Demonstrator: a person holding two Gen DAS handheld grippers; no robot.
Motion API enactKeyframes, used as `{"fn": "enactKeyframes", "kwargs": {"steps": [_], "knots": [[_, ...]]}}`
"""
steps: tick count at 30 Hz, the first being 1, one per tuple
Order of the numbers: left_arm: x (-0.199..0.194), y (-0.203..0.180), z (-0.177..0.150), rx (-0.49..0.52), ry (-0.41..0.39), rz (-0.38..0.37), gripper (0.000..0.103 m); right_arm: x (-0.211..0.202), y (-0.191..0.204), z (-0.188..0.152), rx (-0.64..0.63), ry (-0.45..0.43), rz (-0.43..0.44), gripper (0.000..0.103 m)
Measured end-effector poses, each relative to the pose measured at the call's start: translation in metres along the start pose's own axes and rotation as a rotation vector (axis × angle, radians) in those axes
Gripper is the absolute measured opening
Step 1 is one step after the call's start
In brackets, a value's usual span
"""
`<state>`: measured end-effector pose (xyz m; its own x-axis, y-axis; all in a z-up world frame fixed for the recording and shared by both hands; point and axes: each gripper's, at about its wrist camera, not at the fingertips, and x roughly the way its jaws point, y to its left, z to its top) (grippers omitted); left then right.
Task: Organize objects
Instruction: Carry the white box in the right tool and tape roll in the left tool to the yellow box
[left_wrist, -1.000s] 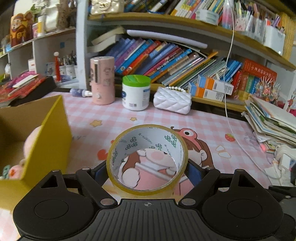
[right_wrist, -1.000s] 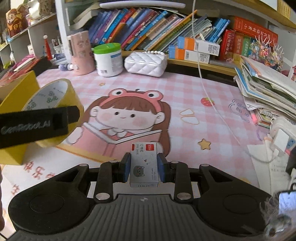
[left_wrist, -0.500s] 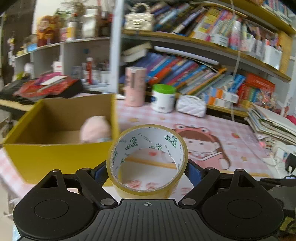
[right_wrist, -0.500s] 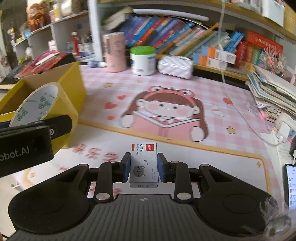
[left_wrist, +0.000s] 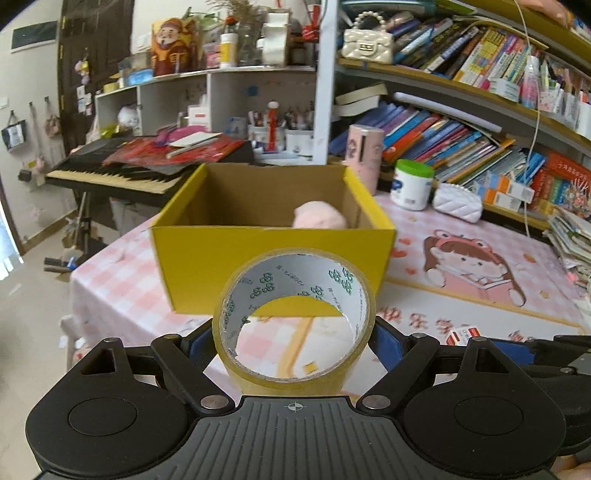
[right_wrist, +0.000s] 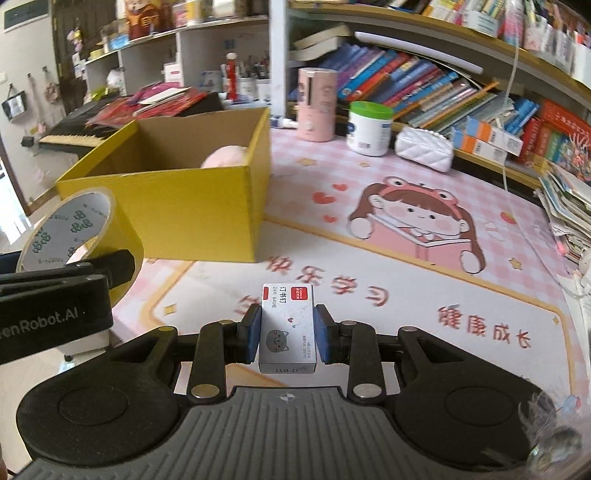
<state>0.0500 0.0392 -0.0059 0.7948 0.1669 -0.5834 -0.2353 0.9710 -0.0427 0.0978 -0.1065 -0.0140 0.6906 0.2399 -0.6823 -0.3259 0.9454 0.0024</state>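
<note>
My left gripper (left_wrist: 294, 338) is shut on a roll of yellow tape (left_wrist: 295, 280), held in the air in front of the near wall of the yellow cardboard box (left_wrist: 273, 258). A pink plush toy (left_wrist: 320, 217) lies inside the box. My right gripper (right_wrist: 287, 334) is shut on a small white staple box (right_wrist: 287, 328) with a grey cat print, held above the pink cartoon mat (right_wrist: 406, 280), right of the yellow box (right_wrist: 192, 214). The tape (right_wrist: 74, 229) and left gripper show at the left of the right wrist view.
A pink cylinder (right_wrist: 317, 105), a green-lidded white jar (right_wrist: 369, 127) and a white quilted purse (right_wrist: 424, 147) stand at the back of the table. Bookshelves rise behind. Stacked papers (right_wrist: 569, 214) lie at the right edge. A keyboard (left_wrist: 122, 173) stands left of the table.
Both grippers have pulled back and swung left with their loads. The yellow box now sits straight ahead of the left gripper and closer in the right view.
</note>
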Motion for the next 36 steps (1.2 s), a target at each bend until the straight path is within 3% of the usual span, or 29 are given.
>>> {"fn": "enactKeyframes", "kwargs": {"steps": [18, 36], "knots": [[-0.030, 0.058, -0.013, 0.011, -0.037, 0.049, 0.086, -0.010, 0.074, -0.012, -0.057, -0.012, 0.050, 0.028], [-0.027, 0.070, -0.002, 0.002, -0.067, 0.032, 0.086, -0.010, 0.094, -0.004, -0.109, -0.025, 0.044, 0.028]]}}
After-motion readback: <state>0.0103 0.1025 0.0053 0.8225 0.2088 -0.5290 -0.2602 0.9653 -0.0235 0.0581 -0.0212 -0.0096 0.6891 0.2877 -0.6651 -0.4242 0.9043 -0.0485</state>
